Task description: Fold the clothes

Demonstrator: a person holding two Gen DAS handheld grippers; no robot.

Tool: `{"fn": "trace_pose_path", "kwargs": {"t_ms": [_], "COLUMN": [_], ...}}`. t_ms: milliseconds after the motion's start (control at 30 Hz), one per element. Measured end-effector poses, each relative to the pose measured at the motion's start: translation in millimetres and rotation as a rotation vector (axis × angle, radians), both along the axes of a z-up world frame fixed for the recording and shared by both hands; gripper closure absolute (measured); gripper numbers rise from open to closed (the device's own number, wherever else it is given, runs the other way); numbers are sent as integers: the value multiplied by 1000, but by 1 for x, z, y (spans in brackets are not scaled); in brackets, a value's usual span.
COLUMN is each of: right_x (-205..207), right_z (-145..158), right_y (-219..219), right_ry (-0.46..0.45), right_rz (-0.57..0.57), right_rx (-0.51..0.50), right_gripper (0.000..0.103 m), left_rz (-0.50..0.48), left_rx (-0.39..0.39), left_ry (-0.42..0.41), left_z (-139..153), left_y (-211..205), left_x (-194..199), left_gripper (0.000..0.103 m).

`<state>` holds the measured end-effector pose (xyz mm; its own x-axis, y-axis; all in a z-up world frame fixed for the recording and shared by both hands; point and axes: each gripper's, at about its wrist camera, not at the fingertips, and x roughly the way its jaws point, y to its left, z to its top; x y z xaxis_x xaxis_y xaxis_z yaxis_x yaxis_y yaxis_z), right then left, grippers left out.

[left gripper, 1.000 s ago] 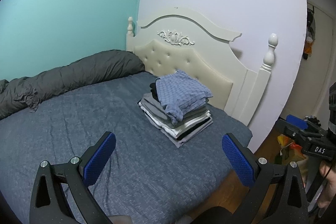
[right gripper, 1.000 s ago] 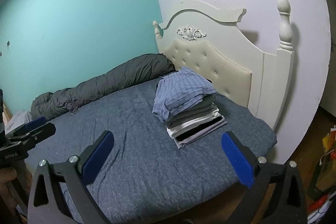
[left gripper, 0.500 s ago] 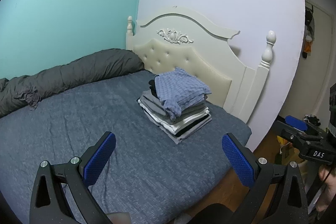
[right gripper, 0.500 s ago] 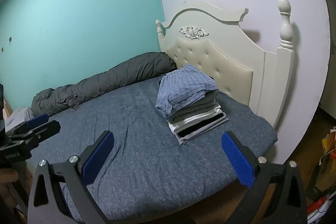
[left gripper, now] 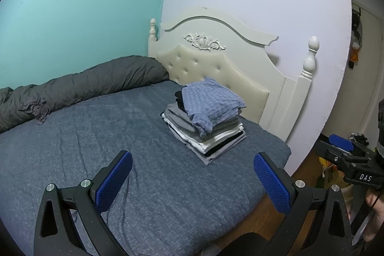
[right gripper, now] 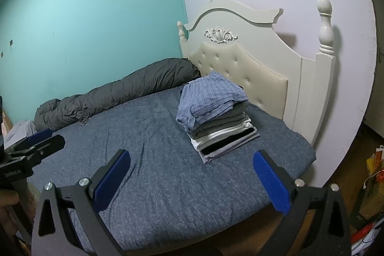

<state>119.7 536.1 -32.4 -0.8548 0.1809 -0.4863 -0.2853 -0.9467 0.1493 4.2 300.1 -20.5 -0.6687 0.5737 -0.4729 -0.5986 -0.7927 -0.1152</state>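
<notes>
While both hand-held grippers gape empty, folded clothes (left gripper: 206,119) sit stacked.

A blue checked shirt (left gripper: 211,100) tops grey, white and black folded clothes (left gripper: 216,138) on a speckled navy bedspread (left gripper: 96,136).

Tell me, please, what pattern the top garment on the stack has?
The top garment is blue with a fine check; the right wrist view shows it best.

The duvet (left gripper: 79,85) runs off frame; lower stack (right gripper: 223,138) layers indistinguishable.
</notes>
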Motion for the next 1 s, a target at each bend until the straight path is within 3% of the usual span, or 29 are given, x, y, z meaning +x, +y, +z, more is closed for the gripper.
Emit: {"fn": "trace_pose_path", "kwargs": {"t_ms": [1000], "right_x": [-1], "right_z": [1], "right_y": [4], "right_ry": [-3], "right_rz": [-6], "right_rx": [1], "right_gripper": [0], "left_rz": [-9], "left_rx": [-14], "left_ry": [5], "left_z": [-4], "left_y": [-1], "left_x": [2], "left_gripper": [0]}}
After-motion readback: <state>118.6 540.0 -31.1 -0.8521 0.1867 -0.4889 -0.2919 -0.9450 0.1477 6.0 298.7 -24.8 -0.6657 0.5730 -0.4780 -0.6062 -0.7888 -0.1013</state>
